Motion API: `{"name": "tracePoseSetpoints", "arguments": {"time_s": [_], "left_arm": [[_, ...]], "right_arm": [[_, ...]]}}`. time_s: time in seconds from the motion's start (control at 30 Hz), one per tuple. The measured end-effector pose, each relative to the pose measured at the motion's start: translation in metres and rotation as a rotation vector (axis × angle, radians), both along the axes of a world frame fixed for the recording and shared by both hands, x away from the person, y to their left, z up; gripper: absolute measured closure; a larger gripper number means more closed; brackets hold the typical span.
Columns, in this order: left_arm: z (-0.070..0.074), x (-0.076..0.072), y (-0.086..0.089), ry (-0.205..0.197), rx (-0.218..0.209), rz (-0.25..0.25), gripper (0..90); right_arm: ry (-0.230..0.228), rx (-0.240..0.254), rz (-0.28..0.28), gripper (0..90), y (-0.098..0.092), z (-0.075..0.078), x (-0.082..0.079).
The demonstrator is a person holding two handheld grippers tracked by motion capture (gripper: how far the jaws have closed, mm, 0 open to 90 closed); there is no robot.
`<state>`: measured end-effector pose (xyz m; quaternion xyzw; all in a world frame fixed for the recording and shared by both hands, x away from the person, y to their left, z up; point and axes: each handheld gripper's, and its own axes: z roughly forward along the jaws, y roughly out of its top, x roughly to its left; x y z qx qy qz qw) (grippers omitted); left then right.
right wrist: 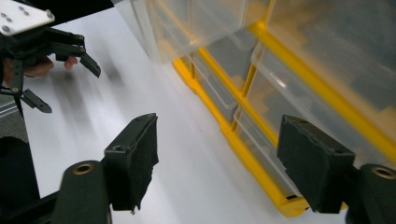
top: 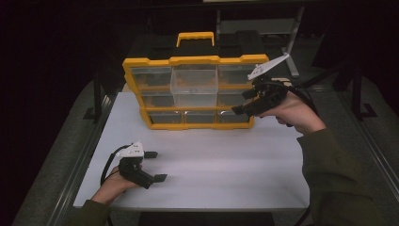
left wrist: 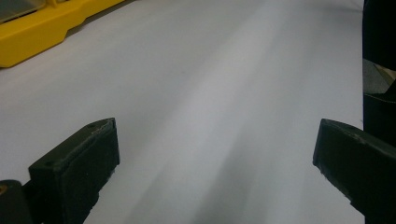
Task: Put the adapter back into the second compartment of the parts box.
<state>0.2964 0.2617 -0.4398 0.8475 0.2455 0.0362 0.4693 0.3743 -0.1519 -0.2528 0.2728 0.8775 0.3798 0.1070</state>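
Note:
A yellow organizer with clear plastic drawers stands upright at the back of the white table. Its top middle drawer is pulled partway out. My right gripper hovers open at the organizer's right front, level with the lower drawers and holding nothing. In the right gripper view its jaws stand wide apart with the drawer fronts just beyond them. My left gripper rests low near the table's front left, open and holding nothing. In the left gripper view its jaws frame bare table.
The organizer's yellow base sits at the top left of the left gripper view. Farther off in the right gripper view is the left gripper. Metal frame legs stand behind the table. Dark floor surrounds the table.

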Motion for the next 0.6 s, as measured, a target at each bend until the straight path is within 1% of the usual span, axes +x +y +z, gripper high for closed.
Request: {"name": "tracePoseSetpoints", "arguments": {"time_s": [0.17, 0.27, 0.47, 0.6], "left_arm": [[0.000, 0.000, 0.000, 0.000, 0.000, 0.000, 0.0], [0.000, 0.000, 0.000, 0.001, 0.000, -0.002, 0.0], [0.000, 0.000, 0.000, 0.002, 0.000, -0.004, 0.0], [0.000, 0.000, 0.000, 0.006, -0.002, -0.003, 0.0]], "right_arm": [[0.003, -0.006, -0.014, 22.7, -0.001, -0.017, -0.007], [-0.003, -0.006, -0.013, 19.5, -0.002, -0.026, -0.012], [-0.002, 0.000, -0.013, 13.6, -0.003, -0.045, -0.021], [-0.004, -0.010, -0.019, 10.4, -0.002, -0.058, -0.028]]}}
